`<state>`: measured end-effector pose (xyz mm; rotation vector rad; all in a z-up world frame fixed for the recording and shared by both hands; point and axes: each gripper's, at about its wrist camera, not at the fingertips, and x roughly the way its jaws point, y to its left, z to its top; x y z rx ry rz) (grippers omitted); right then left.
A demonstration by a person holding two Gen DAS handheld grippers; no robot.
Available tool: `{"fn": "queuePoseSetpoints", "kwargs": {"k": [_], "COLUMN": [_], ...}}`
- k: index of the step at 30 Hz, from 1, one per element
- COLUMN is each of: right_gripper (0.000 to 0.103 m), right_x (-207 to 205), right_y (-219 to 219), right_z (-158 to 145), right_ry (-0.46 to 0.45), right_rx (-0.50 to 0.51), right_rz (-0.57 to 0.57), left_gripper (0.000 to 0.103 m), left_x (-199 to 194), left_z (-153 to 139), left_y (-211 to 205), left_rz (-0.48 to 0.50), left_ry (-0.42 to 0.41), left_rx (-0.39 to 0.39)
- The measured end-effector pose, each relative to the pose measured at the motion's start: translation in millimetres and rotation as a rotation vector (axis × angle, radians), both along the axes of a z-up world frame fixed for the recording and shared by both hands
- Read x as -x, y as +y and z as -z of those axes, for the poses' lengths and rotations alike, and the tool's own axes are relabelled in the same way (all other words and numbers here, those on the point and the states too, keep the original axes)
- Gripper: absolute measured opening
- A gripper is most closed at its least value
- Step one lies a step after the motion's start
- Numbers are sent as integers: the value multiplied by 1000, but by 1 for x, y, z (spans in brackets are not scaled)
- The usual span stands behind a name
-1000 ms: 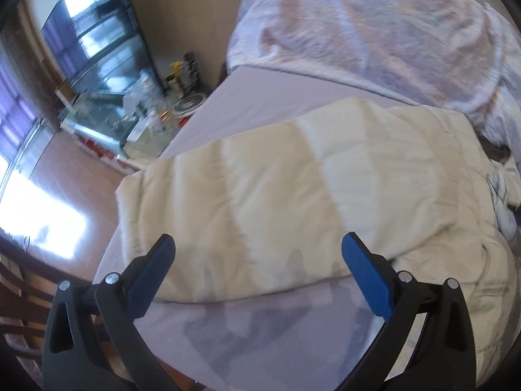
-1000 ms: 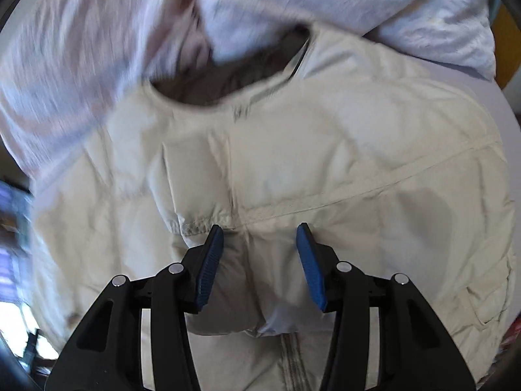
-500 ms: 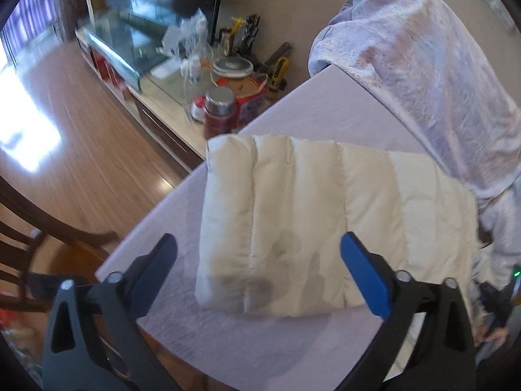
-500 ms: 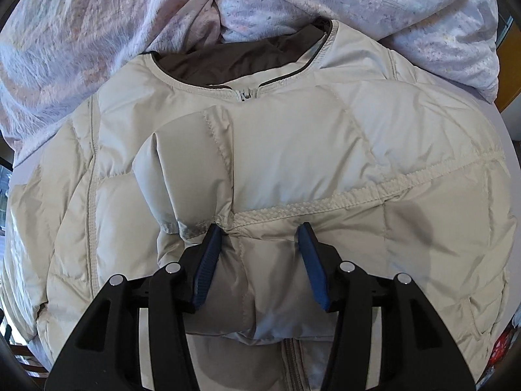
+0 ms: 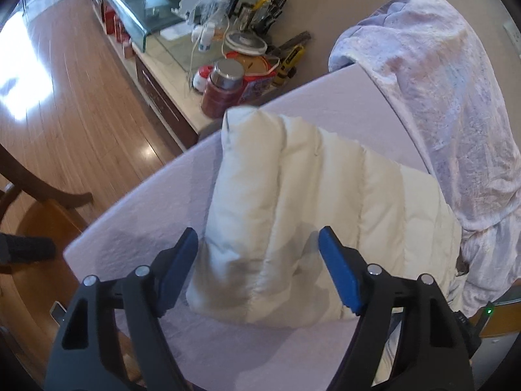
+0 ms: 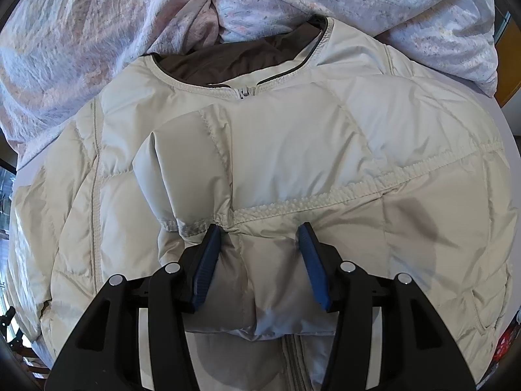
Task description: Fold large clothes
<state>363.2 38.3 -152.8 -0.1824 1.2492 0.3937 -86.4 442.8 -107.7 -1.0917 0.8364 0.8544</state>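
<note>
Two black grippers with blue pads, both over a cream quilted puffer jacket spread on a pale lilac cloth-covered surface. Right gripper: jaws closed partway on a bunched fold of the jacket's front, just below a gathered seam, padding bulging between the pads. Collar with dark brown lining and zip pull at the far side, touching a heaped lilac-and-pink mottled blanket. Left gripper: jaws spread wide, holding nothing, hovering at the near end of the jacket's ribbed, folded-over lower part, one pad on either side of it; contact with the fabric cannot be told. Same mottled blanket draped at the right of that view, overlapping the jacket's far edge. Beyond the surface's edge: wooden plank floor, low cabinet with glass top, red steel-lidded flask, cluttered small items around it.
</note>
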Motion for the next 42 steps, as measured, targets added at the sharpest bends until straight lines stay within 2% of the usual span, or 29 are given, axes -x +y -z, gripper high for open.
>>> {"fn": "queuePoseSetpoints", "kwargs": {"k": [3, 5, 6, 7, 10, 12, 16, 19, 25, 28, 30, 34, 42], "right_gripper": [53, 53, 53, 53, 53, 53, 53, 54, 60, 68, 73, 76, 79], "right_x": [0, -1, 0, 0, 1, 2, 1, -1, -4, -5, -5, -4, -15], "right_y": [-2, -2, -2, -3, -3, -4, -6, -10, -21, -29, -37, -52, -96], "right_z": [-1, -2, -2, -2, -3, -4, -5, -7, -16, -24, -31, -45, -64], "right_ry": [3, 4, 4, 4, 4, 5, 11, 20, 45, 46, 39, 13, -27], "right_rx": [-2, -3, -4, -5, -10, -13, -25, -44, -97, -124, -147, -167, -188], "right_rz": [-2, -3, -4, -3, -4, -8, -14, -24, -57, -75, -90, -108, -72], "left_gripper": [68, 51, 38, 30, 17, 13, 11, 11, 11, 11, 11, 11, 11], "left_x": [-5, -7, -6, -6, -9, -13, -25, -42, -101, -137, -156, -202, -277], "left_z": [-2, -3, -2, -2, -6, -13, -38, -69, -143, -169, -180, -198, -209], "left_y": [-3, -4, -4, -4, -6, -9, -15, -24, -64, -92, -108, -150, -231], "left_rz": [7, 10, 9, 7, 9, 14, 33, 76, 233, 320, 368, 474, 663], "left_ry": [16, 11, -4, -17, -34, -41, -91, -152, -286, -336, -364, -415, -475], "left_rx": [-24, -24, -15, -10, -17, -31, -76, -128, -242, -275, -283, -290, -256]}}
